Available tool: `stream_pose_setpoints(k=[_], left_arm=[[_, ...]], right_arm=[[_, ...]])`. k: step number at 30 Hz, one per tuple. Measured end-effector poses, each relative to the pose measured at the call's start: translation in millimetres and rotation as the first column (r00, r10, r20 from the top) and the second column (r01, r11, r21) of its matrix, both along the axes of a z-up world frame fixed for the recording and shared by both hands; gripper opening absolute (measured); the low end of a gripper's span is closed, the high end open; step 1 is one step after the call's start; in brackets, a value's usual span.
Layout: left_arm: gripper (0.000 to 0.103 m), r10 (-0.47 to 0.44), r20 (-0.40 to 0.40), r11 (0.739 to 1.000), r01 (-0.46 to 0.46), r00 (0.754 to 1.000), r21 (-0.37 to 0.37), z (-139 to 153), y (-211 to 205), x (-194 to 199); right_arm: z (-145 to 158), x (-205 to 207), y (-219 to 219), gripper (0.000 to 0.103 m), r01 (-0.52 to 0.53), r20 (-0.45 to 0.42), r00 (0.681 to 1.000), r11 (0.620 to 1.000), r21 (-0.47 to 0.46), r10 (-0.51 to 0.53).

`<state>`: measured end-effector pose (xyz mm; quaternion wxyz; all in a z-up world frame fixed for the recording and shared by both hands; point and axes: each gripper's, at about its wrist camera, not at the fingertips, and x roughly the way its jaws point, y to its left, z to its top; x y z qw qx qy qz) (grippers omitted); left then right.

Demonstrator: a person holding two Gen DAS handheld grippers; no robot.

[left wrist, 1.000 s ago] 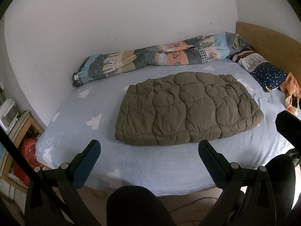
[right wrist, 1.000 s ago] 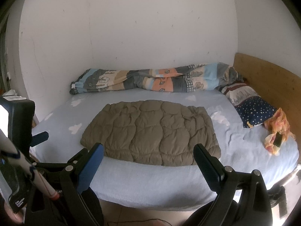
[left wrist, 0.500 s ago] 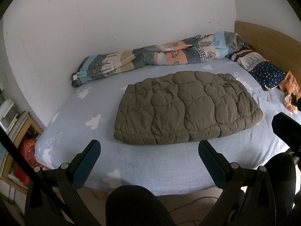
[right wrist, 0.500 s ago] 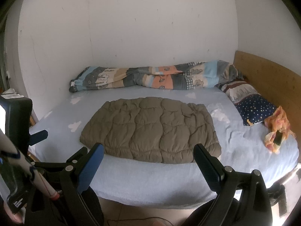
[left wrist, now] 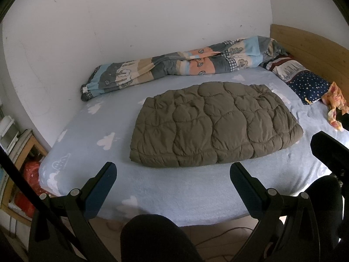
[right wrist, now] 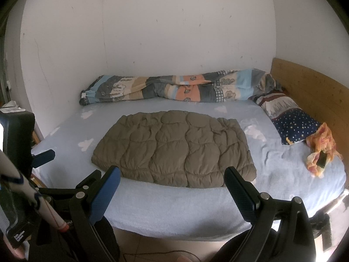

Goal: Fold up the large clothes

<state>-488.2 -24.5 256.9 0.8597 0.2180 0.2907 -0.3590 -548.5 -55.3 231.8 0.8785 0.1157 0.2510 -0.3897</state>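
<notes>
Open sheet all along the near edge of the bed (left wrist: 174, 192), a clear strip between the mattress edge and the folded olive quilted garment (left wrist: 213, 124), which fills the middle. Left of it, bare sheet runs to the wall. Behind it, a narrow lane, then the rolled patterned duvet (right wrist: 174, 89) blocks the back wall end to end. Right side is tighter: starry pillow (right wrist: 292, 124) against the wooden headboard (right wrist: 309, 91), and an orange cloth (right wrist: 322, 148) lying near the bed's right edge, well apart from the garment, with open sheet between.
</notes>
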Motion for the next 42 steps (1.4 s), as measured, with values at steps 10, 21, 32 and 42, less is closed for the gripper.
stream_pose_setpoints(k=[10,21,32,42], left_arm=[[0.103,-0.001,-0.001,1.0,0.001,1.0,0.0,-0.2,0.1,-0.7],[0.103,-0.003,0.0,1.0,0.003,1.0,-0.001,-0.6,1.0,-1.0],[0.103,-0.003,0.002,1.0,0.003,1.0,-0.005,0.0,1.1,-1.8],[0.103,-0.01,0.005,1.0,0.01,1.0,-0.025,6.1,4.9,-6.1]], right_arm=[[-0.3,-0.9,-0.3,0.098,-0.001,-0.001,1.0,1.0,0.0,0.001],[-0.1,-1.7,-1.0,0.098,-0.003,-0.003,1.0,1.0,0.001,0.003],[0.0,-4.1,-2.0,0.098,-0.006,-0.004,1.0,1.0,0.001,0.006],[-2.0,-13.9,1.7,0.098,-0.002,-0.001,1.0,1.0,-0.01,0.002]])
